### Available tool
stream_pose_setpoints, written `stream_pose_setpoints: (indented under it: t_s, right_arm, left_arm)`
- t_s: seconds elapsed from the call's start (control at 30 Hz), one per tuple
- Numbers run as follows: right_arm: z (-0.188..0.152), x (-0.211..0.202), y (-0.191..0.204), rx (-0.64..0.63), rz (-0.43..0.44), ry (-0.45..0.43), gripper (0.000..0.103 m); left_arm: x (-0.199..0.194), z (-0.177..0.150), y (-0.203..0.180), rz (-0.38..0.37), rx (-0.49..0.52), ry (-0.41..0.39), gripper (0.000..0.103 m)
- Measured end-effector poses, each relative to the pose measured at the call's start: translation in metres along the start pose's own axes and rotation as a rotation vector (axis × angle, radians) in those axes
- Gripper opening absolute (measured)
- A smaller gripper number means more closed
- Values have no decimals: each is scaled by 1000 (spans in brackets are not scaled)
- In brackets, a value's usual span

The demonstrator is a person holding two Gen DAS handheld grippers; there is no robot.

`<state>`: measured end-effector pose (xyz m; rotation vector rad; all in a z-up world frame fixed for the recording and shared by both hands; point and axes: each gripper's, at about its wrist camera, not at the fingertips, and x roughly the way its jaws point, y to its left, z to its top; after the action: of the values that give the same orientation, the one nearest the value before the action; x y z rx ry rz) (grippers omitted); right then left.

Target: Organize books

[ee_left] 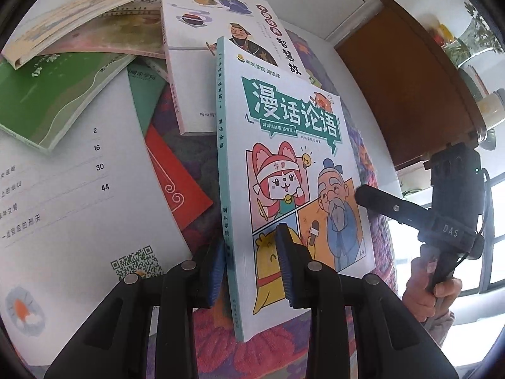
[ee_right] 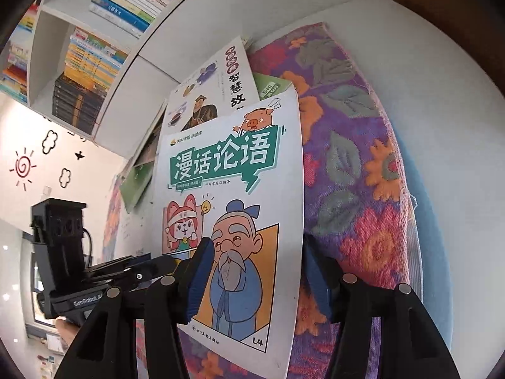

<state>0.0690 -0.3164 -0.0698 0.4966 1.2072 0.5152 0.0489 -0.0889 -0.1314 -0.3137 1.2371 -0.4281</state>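
A white and teal comic-cover book (ee_left: pixel 290 170) is held tilted above a floral cloth. My left gripper (ee_left: pixel 252 271) is shut on its spine edge near the bottom. My right gripper (ee_right: pixel 255 278) straddles the book's (ee_right: pixel 233 195) other long edge, one pad on the cover and one behind it; it also shows in the left wrist view (ee_left: pixel 372 199) touching the cover's right edge. Behind lies a second white book with a robed figure (ee_left: pixel 221 41), also in the right wrist view (ee_right: pixel 214 94).
Several books lie on the cloth at left: an open contents page (ee_left: pixel 79 189), a green book (ee_left: pixel 53 101), a red-cornered book (ee_left: pixel 176 177) and an open book (ee_left: pixel 79 22). A brown wooden cabinet (ee_left: pixel 404 79) stands at right. A white bookshelf (ee_right: pixel 94 50) is behind.
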Motion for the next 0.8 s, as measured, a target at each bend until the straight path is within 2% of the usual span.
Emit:
stream_pose_setpoints:
  t_s: [0.1,0.13,0.2,0.4,0.47,0.5,0.53,0.6,0.7,0.8]
  right_arm:
    - [-3,-2,-7,8,76,78,56]
    - [-8,-3,-6,-13,87,128,56]
    - [-15,-4,-2,-49,85,173,56]
    - [5,13,-7,43,138,147,56]
    - [4,12,-7,55,79,131,44]
    - [3,11,-9,76,39,118,27]
    - [0,9,-14,105,51,109,22]
    - [-4,2,-15,130,65,91,19]
    - [-10,-10,-3,90,27,61,15]
    - [-14,-21,11,61,9,42,15]
  left_arm:
    - [1,-2,-3,10,18,-6,29]
    - [2,-1,-3,8,22,-7,29]
    - [2,-2,-1,2,26,-4,29]
    - [1,2,3,-11,8,-7,28]
    - [-1,2,4,-9,-1,-6,28]
    - [-2,2,3,-11,-5,-3,28]
    - [-2,2,2,-14,-6,5,28]
    - [-2,2,-2,-9,6,15,27]
    - [-4,0,-13,9,34,17,26]
    - [-10,-4,-22,-13,51,18,26]
